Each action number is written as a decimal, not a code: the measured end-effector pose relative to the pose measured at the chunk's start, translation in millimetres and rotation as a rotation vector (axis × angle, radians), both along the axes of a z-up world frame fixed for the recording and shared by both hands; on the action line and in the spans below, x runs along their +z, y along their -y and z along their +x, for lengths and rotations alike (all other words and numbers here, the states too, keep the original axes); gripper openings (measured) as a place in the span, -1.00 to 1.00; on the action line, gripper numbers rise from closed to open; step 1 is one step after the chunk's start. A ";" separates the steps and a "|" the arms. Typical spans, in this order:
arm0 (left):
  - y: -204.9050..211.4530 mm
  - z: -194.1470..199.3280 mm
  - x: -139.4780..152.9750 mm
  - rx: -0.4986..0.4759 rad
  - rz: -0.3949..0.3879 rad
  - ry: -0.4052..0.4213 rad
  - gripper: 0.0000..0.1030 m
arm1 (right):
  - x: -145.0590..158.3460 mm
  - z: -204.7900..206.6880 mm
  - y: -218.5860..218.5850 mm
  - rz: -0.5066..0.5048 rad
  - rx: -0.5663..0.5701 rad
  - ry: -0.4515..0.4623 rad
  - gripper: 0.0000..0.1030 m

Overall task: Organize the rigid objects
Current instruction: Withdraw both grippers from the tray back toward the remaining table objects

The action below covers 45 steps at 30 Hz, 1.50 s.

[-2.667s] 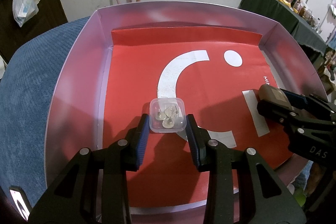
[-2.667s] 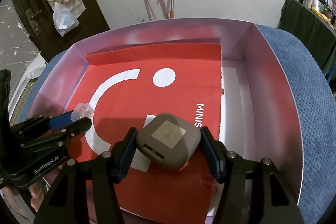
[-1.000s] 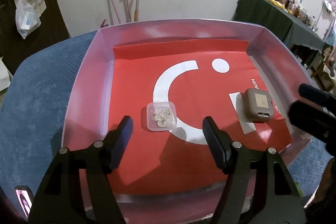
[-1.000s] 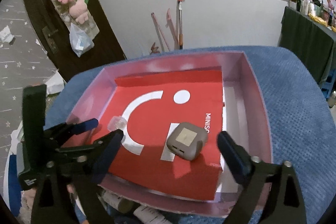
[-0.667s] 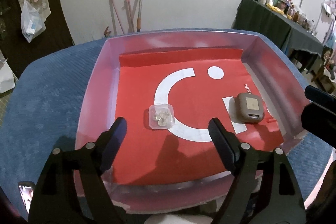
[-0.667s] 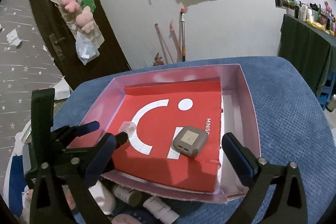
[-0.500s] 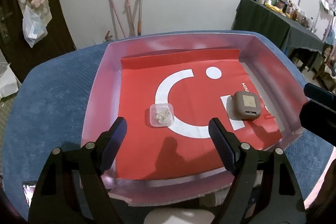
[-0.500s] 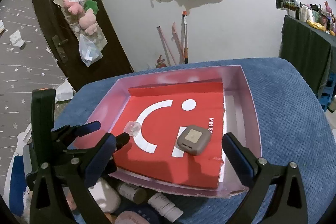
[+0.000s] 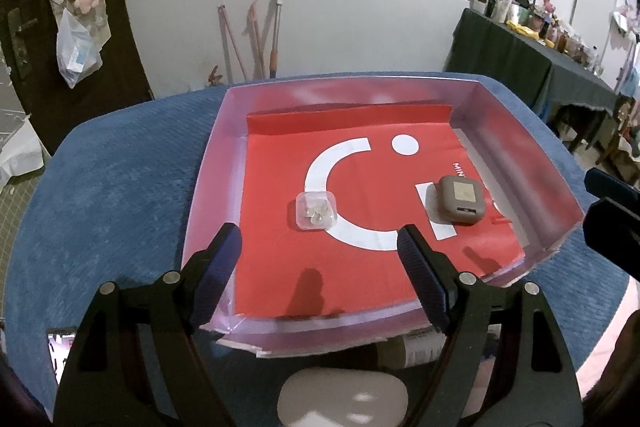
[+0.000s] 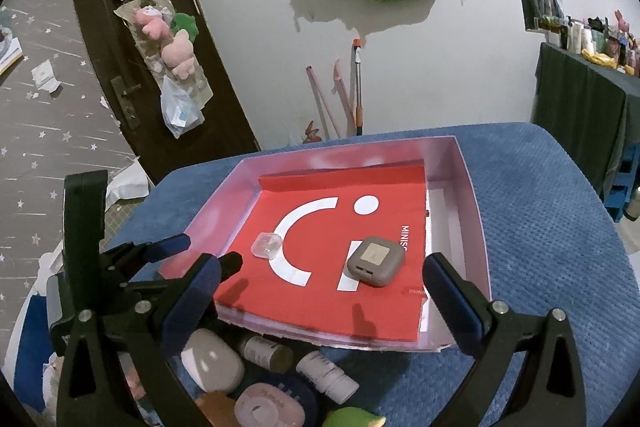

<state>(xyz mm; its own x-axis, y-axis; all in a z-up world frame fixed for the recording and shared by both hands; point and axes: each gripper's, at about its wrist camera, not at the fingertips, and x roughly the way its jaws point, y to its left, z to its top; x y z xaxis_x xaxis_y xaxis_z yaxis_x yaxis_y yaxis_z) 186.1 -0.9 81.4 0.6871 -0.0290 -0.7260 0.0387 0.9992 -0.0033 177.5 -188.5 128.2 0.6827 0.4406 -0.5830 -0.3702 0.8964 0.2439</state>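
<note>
A shallow pink box (image 9: 212,163) (image 10: 472,211) lined with red paper sits on a blue cushion. Inside it lie a small clear case of tiny pieces (image 9: 316,209) (image 10: 267,245) near the middle and a grey-brown rounded case (image 9: 460,205) (image 10: 375,261) toward the right. My left gripper (image 9: 320,255) hovers open above the box's near edge, empty. My right gripper (image 10: 320,277) is also open and empty, raised over the near side of the box. The left gripper's body (image 10: 120,263) shows at the left of the right wrist view.
Loose items lie in front of the box: a pale rounded case (image 9: 342,397) (image 10: 212,361), small bottles (image 10: 326,375), a pink pouch (image 10: 268,407) and a green object (image 10: 352,419). A dark-covered table (image 9: 520,67) with bottles stands at the right; a dark door (image 10: 140,75) at the left.
Both grippers let go of the cases, opened wide and pulled back and up from the box. The clear case and the grey-brown case stay on the red paper.
</note>
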 end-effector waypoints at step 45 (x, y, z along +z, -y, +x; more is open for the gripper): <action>-14.8 -98.3 -4.5 0.025 -0.040 0.043 0.55 | -27.1 -90.4 -0.4 -0.119 -0.017 0.119 1.00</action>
